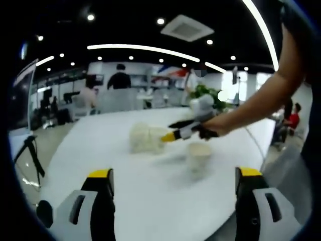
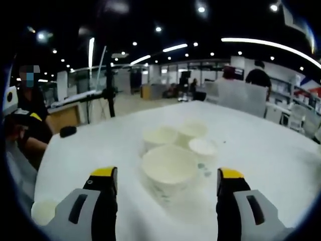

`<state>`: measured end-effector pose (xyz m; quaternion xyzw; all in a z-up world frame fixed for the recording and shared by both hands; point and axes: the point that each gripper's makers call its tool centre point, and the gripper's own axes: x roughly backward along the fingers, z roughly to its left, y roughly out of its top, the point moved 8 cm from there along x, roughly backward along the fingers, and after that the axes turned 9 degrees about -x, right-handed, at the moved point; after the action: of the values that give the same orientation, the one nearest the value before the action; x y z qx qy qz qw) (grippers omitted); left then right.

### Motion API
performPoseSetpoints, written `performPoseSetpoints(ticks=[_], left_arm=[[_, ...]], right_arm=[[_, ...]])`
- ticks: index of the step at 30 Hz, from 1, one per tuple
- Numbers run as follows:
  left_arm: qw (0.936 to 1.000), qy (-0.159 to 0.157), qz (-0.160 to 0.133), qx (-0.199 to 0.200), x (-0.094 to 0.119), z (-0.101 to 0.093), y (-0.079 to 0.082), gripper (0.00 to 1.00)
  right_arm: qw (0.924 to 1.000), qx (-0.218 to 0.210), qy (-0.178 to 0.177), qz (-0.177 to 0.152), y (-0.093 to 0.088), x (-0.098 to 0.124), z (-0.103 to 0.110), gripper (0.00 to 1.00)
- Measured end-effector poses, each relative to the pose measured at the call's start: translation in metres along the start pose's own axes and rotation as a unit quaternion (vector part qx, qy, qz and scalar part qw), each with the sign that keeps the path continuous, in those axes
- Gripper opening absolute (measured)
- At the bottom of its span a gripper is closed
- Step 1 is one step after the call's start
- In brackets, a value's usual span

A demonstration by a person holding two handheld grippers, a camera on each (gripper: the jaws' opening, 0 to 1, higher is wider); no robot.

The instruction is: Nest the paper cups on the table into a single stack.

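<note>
- Left gripper view is blurry — a pale clump of paper cups (image 1: pixel 145 137) sits mid-table; how many are in it I can't tell, edges smear together.
- One single cup (image 1: pixel 198 155) stands upright nearer the camera, apart from the clump, also soft-focus.
- Right gripper (image 1: pixel 173 129) comes in from the right of that view, held out on a bare forearm (image 1: pixel 261 98); yellow tips sit right at the clump's edge, w/ the single cup just below. Touching or not — can't tell from here.
- Left gripper (image 1: pixel 173 181): jaws wide apart, nothing between them, low over the white table (image 1: pixel 100 145) near its front edge.
- Right gripper view is sharper: large cup (image 2: pixel 169 169) upright, open mouth up, lying ahead between the jaws but not pinched. Right gripper (image 2: pixel 168 183) spread open, holding nothing.
- Behind the large cup: two more upright cups (image 2: pixel 159 136) (image 2: pixel 193 128) side by side, plus a smaller one (image 2: pixel 203 147) to the right, all close together.
- A cup rim (image 2: pixel 42 211) shows bottom-left by the table edge, cut off by the frame.
- Small dark object (image 2: pixel 67 131) at the far-left table edge — too small to identify.
- Person in dark clothes (image 2: pixel 27 120) at the left, partly cut off.
</note>
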<state>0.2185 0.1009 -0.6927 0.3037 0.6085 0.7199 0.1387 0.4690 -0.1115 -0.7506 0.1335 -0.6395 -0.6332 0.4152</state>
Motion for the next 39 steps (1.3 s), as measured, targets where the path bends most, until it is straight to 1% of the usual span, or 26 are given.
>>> performPoseSetpoints(ticks=[2,5,7,10,11,13,19,23,25,28,30,33,37,38,39], left_arm=[[1.0,-0.007,0.003,0.0,-0.001,-0.002,-0.001,1.0],[1.0,-0.008,0.004,0.0,-0.001,-0.003,-0.002,1.0],[1.0,-0.008,0.005,0.004,-0.001,-0.002,-0.002,1.0],[0.9999,-0.009,0.009,0.005,-0.003,-0.003,-0.003,1.0],[0.9999,-0.008,0.014,0.0,-0.004,-0.004,-0.005,1.0],[0.9998,-0.012,0.013,0.002,-0.004,-0.004,-0.005,1.0],[0.9998,-0.012,0.018,0.001,-0.005,-0.004,-0.006,1.0],[0.9997,-0.01,0.023,-0.004,-0.005,-0.003,-0.007,1.0],[0.9996,-0.01,0.025,-0.004,-0.005,-0.003,-0.007,1.0],[0.9997,-0.008,0.024,-0.004,-0.005,-0.002,-0.007,1.0],[0.9997,-0.008,0.025,-0.004,-0.005,-0.001,-0.007,1.0],[0.9996,-0.008,0.025,-0.004,-0.006,-0.001,-0.007,1.0],[0.9997,-0.006,0.024,-0.005,-0.005,0.0,-0.007,1.0],[0.9997,-0.006,0.024,-0.005,-0.004,0.001,-0.007,1.0],[0.9997,-0.006,0.024,-0.005,-0.005,0.001,-0.007,1.0]], right_arm=[[1.0,-0.006,0.001,0.004,-0.003,-0.005,-0.001,0.73],[0.9998,-0.019,0.007,0.008,-0.006,-0.011,-0.001,0.68],[0.9995,-0.03,0.003,0.011,-0.008,-0.016,-0.004,0.61],[0.9994,-0.033,0.003,0.012,-0.011,-0.018,-0.005,0.55],[0.9995,-0.029,0.001,0.013,-0.012,-0.019,-0.005,0.51],[0.9997,-0.016,-0.005,0.015,-0.014,-0.02,-0.007,0.41],[0.9998,-0.012,0.0,0.013,-0.013,-0.021,-0.005,0.37],[0.9999,-0.013,0.004,0.011,-0.011,-0.018,-0.002,0.36],[0.9999,-0.007,0.007,0.008,-0.007,-0.016,0.0,0.36],[0.9999,-0.011,0.012,0.001,0.002,-0.014,0.001,0.35],[0.9994,-0.03,0.017,0.003,0.008,-0.011,0.0,0.34],[0.9989,-0.041,0.023,0.0,0.019,-0.004,-0.001,0.34],[0.9993,-0.027,0.027,0.004,0.03,0.001,-0.004,0.34],[0.9994,-0.021,0.027,0.006,0.036,0.003,-0.002,0.34],[0.9995,-0.015,0.027,0.008,0.039,0.004,-0.003,0.34]])
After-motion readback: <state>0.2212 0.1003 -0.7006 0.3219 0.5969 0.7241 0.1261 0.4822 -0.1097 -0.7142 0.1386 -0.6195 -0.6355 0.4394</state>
